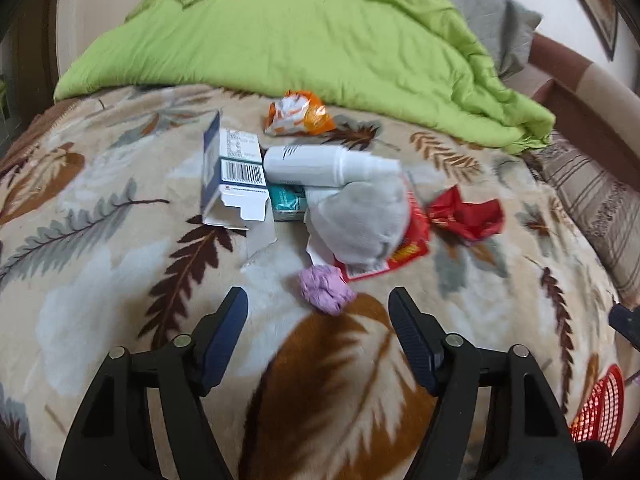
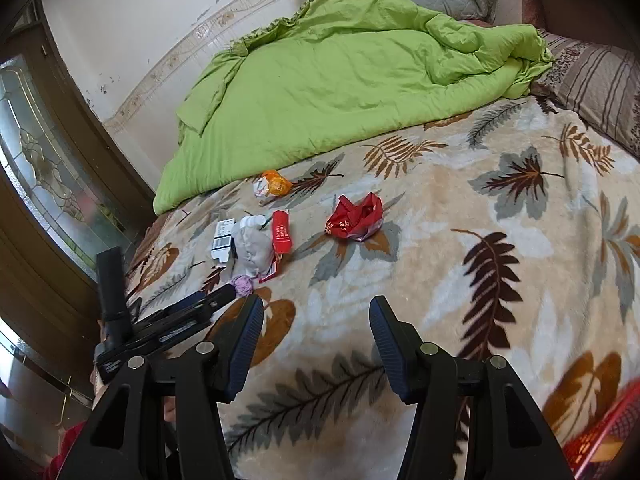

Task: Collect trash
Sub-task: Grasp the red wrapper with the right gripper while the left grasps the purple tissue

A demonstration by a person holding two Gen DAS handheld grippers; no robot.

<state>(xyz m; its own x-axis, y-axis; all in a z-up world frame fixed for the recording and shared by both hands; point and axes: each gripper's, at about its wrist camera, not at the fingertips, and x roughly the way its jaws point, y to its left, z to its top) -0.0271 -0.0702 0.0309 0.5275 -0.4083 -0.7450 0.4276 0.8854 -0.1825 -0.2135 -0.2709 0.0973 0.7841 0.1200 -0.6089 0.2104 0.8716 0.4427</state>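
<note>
Left wrist view: left claw [image 1: 318, 308] nearest, fingers spread wide, nothing between them, over the leaf-print blanket [image 1: 100, 280]. Just ahead, a purple wad [image 1: 326, 288] on the blanket, roughly btwn the fingertips' line. Behind it a trash pile: white cloth bag [image 1: 360, 220] on top of a red packet [image 1: 412, 240], white bottle [image 1: 320, 164] lying on its side, teal pack [image 1: 286, 200] under it, open blue/white box [image 1: 236, 176] w/ barcode to the left. Red wrapper [image 1: 468, 212] just right of the pile, orange wrapper [image 1: 300, 114] further back near the green quilt [image 1: 300, 32]. Red basket [image 1: 600, 408] at bottom right edge.

Right wrist view: right claw [image 2: 316, 320] nearest, fingers apart, empty, above blanket [image 2: 440, 280]. Left claw [image 2: 208, 300] seen at left, tips beside the purple wad [image 2: 242, 285]. Pile beyond: box [image 2: 224, 240], cloth bag [image 2: 252, 248], red packet [image 2: 281, 232]. Red wrapper [image 2: 354, 218] apart to the right, orange wrapper [image 2: 272, 186] by the quilt [image 2: 340, 80]. Basket [image 2: 604, 444] corner at bottom right.
</note>
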